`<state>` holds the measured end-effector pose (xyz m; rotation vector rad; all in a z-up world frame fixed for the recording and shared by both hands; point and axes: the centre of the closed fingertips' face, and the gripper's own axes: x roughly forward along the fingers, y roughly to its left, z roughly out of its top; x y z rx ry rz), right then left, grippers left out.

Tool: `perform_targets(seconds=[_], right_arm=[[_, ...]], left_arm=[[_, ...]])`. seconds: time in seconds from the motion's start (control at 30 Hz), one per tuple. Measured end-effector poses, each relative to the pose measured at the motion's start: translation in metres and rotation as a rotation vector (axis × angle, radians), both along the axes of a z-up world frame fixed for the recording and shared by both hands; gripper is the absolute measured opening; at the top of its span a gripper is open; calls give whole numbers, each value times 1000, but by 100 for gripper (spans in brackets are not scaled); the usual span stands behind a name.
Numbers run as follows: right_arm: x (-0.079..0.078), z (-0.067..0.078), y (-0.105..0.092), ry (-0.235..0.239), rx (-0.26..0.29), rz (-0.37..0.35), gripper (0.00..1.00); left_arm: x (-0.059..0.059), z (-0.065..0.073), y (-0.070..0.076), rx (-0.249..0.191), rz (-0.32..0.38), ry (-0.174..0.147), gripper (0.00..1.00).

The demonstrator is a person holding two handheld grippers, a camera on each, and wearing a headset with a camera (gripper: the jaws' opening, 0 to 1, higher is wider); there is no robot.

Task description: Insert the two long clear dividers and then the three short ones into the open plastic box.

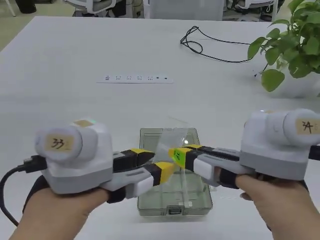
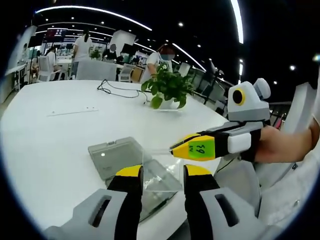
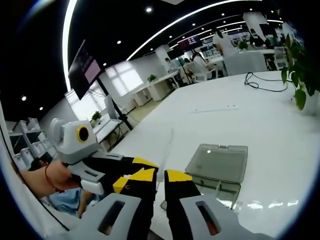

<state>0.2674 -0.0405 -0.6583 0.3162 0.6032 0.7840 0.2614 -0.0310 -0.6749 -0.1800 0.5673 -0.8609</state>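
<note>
White workbench (image 1: 75, 110), open plastic box (image 1: 150, 202) partly hidden, right gripper (image 3: 160, 176) pinching faint clear divider (image 3: 167, 147), left gripper (image 2: 161, 172) released.

The open plastic box (image 1: 152, 208), a smoky translucent grey, sits at 6 o'clock on the white table. Its hinged lid (image 1: 160, 136) lies flat open at the box's 12 o'clock side. A thin clear divider (image 3: 167, 150) stands on edge over the tray, pinched in the right gripper (image 3: 160, 175).
</note>
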Motion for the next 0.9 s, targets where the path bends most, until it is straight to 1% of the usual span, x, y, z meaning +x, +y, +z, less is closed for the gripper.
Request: perform_targets(seconds=[0.03,0.1,0.13,0.17,0.2,0.3,0.47,0.57,0.63,0.73,0.77,0.83,0.87,0.9], right_arm=[[2,1,-1,-1,2,-23,6],[3,1,-1,-4,-1,-25,6],[2,1,-2,1,5,-32,6],[3,1,-2,4,6,-35,6],[3,1,-2,3,2,-32,6],[2,0,-2,10,2,-28,6],[2,-1,-1,19,1,-27,6],[2,-2,0,30,1,-22,6],[4,-1,-2,38,2,-24,6],[7,0,-5,50,2,-32,6],[8,0,-6,55,-1,-32,6],[10,-1,-8,61,-14,-37,6],[11,-2,-8,63,-14,-37,6],[12,-2,-8,70,-15,-38,6]], left_arm=[[0,0,-1,-2,1,-2,30],[1,-1,-1,21,-2,-22,27],[1,0,-1,13,-1,-23,27],[0,1,-2,-6,3,-10,29],[-1,1,-3,-15,1,3,30],[-2,0,-2,-3,-6,-7,29],[-4,-1,-2,-8,-17,-3,32],[-6,-3,2,-3,-33,-15,32],[-6,-4,10,6,-38,-29,36],[-7,-6,18,8,-46,-34,41],[-8,-7,22,19,-56,-42,42],[-9,-10,27,37,-72,-50,44],[-9,-11,29,38,-74,-51,45],[-10,-11,31,43,-82,-59,47]])
